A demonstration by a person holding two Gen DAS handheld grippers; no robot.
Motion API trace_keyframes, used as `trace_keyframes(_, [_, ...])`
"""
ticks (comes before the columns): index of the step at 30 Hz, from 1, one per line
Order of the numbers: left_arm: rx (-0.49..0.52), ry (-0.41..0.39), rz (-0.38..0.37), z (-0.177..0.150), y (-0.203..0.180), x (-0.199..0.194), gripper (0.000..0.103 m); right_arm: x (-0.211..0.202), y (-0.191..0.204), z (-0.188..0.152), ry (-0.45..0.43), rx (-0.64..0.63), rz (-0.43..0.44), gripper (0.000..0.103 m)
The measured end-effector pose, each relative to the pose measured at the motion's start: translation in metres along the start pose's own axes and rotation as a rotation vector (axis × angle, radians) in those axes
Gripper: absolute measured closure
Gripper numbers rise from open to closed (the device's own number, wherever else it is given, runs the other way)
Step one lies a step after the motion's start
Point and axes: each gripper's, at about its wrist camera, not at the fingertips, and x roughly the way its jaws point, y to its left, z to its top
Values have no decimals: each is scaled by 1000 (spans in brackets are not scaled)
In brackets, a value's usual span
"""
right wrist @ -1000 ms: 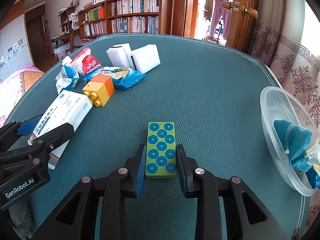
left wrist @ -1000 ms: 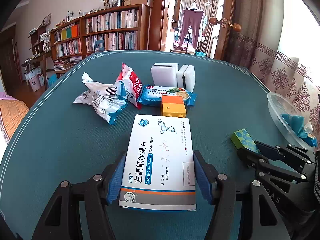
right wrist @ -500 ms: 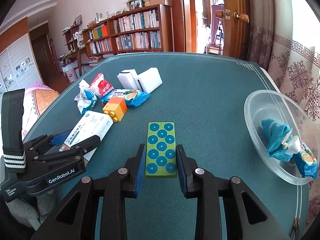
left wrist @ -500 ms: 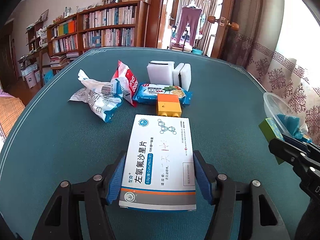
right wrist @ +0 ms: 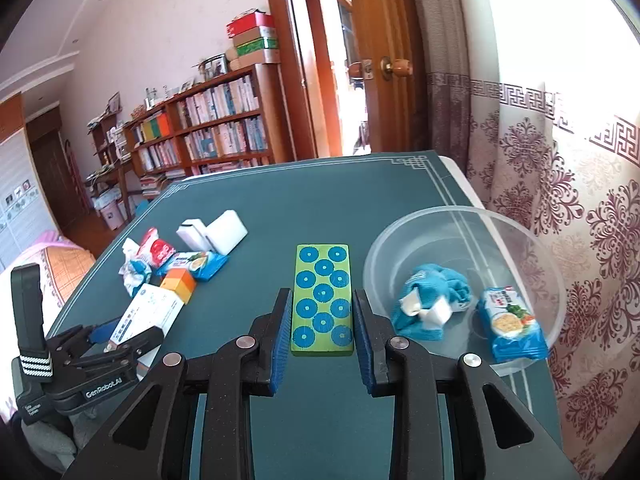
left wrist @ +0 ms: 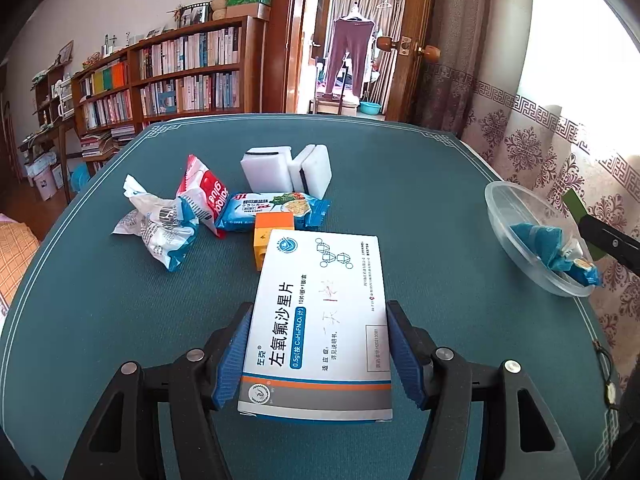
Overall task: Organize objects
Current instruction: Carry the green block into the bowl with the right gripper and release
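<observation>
Right gripper [right wrist: 321,330] jaws pinch green dotted block [right wrist: 323,303], long side pointing away, up off counter [right wrist: 280,196]. Clear plastic bowl [right wrist: 520,232] just to block's right, nearest this hand. Left gripper [left wrist: 316,356] jaws squeeze white medicine box [left wrist: 320,312].

- The left gripper [left wrist: 316,348] tips down, its jaws squeezing something wide.
- The right gripper [right wrist: 322,336] tips down too, jaws tight on something thin.
</observation>
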Motion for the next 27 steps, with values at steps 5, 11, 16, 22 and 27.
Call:
trace_keyframes(5, [25, -3, -20, 6, -16, 0, 36, 1, -37, 6, -9, 75, -72, 73])
trace_keyframes(11, [56, -2, -36, 9, -33, -1, 36, 16, -71, 8, -2, 132, -138, 73])
trace_keyframes(16, [82, -7, -37, 14, -46, -1, 36, 40, -99, 8, 49, 202, -165, 72])
trace_keyframes(22, [102, -1, -45, 23, -58, 5, 36, 33, -103, 3, 42, 210, -135, 71])
trace_keyframes(27, [139, -1, -73, 35, -80, 11, 36, 18, -100, -1, 29, 198, -112, 71])
